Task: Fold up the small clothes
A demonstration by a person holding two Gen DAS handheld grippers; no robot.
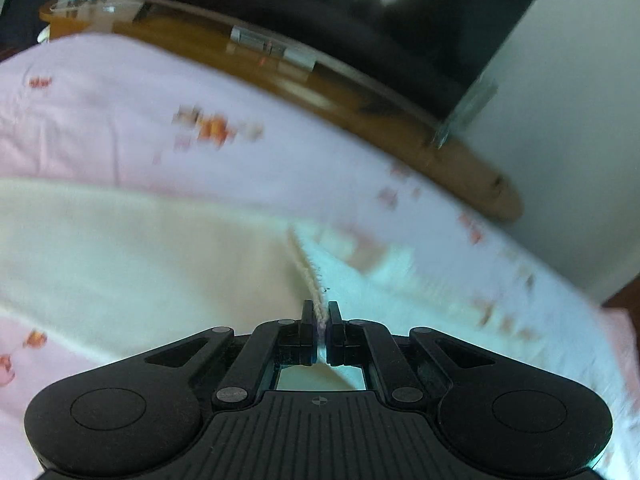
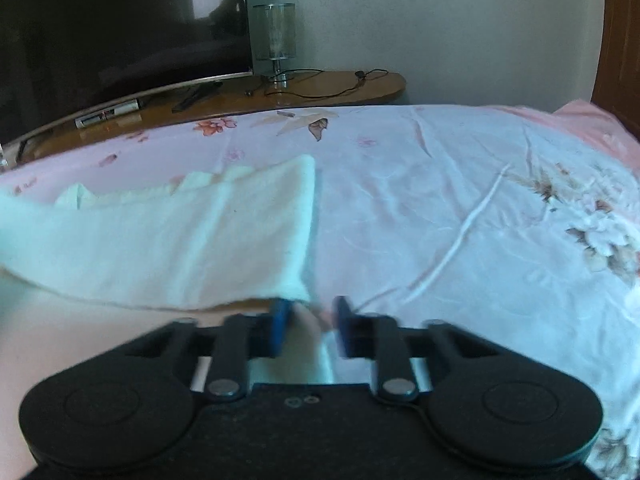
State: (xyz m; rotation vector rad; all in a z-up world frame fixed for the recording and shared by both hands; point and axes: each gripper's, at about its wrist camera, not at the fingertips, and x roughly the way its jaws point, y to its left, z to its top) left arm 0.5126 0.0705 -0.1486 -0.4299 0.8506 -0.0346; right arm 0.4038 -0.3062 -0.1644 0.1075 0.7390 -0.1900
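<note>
Left gripper [image 1: 320, 312] jaws clamped on cream cloth [image 1: 140, 248]; right gripper [image 2: 310, 316] jaws parted beside lamp-topped shelf [image 2: 320, 92].

Bare sheet [image 2: 440, 208] lies open from 12 to 3 o'clock of the right gripper [image 2: 310, 316]; the cloth [image 2: 180, 240] covers 9 to 11. Beyond, shelf [image 2: 320, 92], lamp [image 2: 275, 36] and TV [image 2: 120, 28] block 12.

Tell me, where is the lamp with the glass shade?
In the right wrist view, the lamp stands on the wooden shelf behind the bed, just right of the dark TV screen.
</note>
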